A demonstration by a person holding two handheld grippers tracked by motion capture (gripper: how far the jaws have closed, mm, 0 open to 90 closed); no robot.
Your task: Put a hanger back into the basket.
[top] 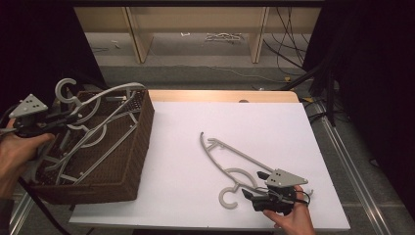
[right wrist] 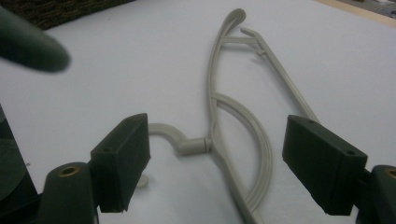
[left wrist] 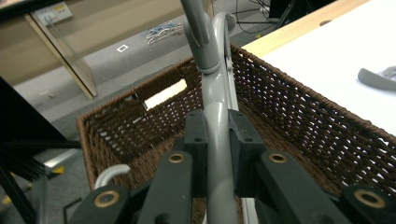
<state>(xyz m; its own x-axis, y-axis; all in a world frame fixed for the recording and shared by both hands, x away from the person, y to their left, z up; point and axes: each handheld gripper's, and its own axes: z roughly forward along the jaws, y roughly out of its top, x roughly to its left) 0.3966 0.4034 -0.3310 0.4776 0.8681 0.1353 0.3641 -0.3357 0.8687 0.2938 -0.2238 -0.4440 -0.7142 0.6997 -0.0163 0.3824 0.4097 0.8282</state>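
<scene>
Left gripper (left wrist: 217,140) clamped on grey plastic hanger (left wrist: 215,88) over brown wicker basket (top: 139,142) | right gripper (right wrist: 217,163) jaws wide, above second grey plastic hanger (right wrist: 219,116) lying flat on white counter (top: 205,117)

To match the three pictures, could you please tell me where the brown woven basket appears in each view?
High view: basket at the left edge of the table.
Left gripper view: basket across the middle, behind the held hanger.
Right gripper view: a dark strip at the top left corner.
Shared landmark: the white table top.
</scene>
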